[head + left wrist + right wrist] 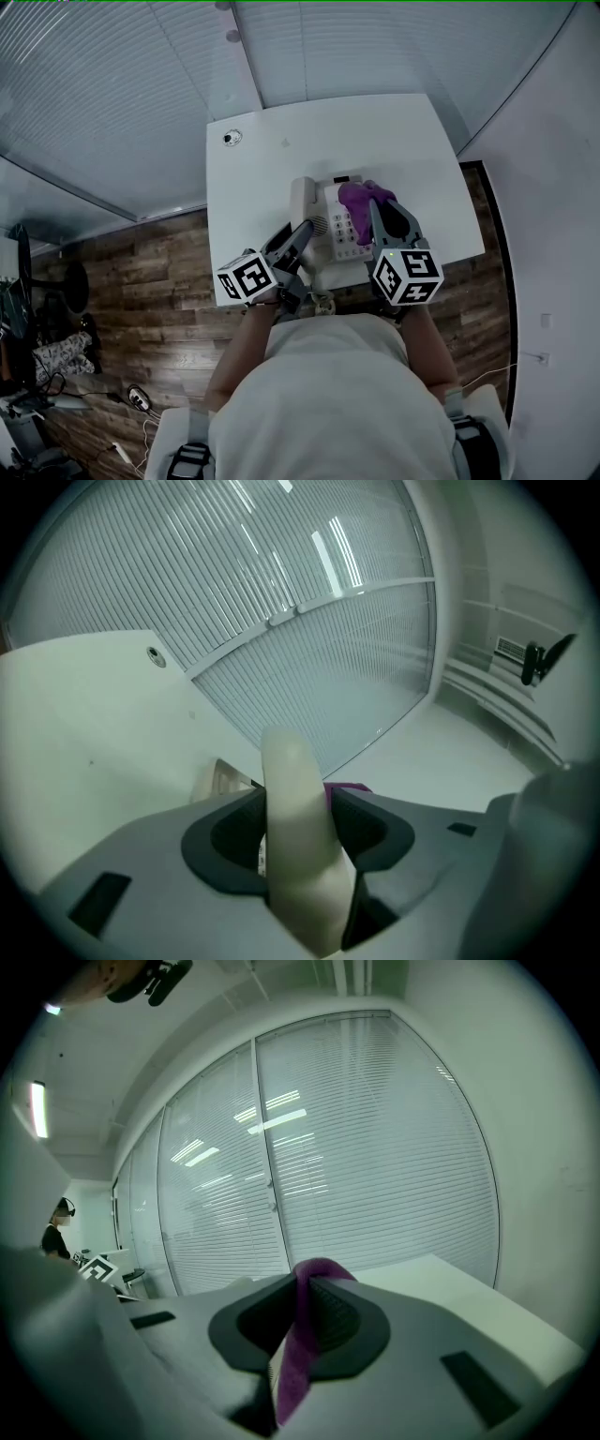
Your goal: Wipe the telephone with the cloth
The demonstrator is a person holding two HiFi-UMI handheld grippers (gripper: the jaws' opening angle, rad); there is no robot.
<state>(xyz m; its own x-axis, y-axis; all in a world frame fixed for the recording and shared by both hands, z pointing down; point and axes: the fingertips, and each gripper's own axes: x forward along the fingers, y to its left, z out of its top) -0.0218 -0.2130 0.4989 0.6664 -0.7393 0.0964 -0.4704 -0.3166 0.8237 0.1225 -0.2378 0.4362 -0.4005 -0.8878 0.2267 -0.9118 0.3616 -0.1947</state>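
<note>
Left tongs [298, 803] clamped on handset [286, 761] (stiff, smooth plastic; grip mid-shaft). Right tongs [302, 1283] pinching purple cloth [296, 1358], soft, limp, over telephone [345, 234] 1 o'clock corner; telephone near table [281, 131] 6 o'clock edge.

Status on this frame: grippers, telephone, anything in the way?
Left gripper shut on handset. Right gripper shut on purple cloth, by telephone base. No obstruction seen.

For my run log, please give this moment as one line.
left gripper grips handset | right gripper grips cloth | cloth over telephone
</note>
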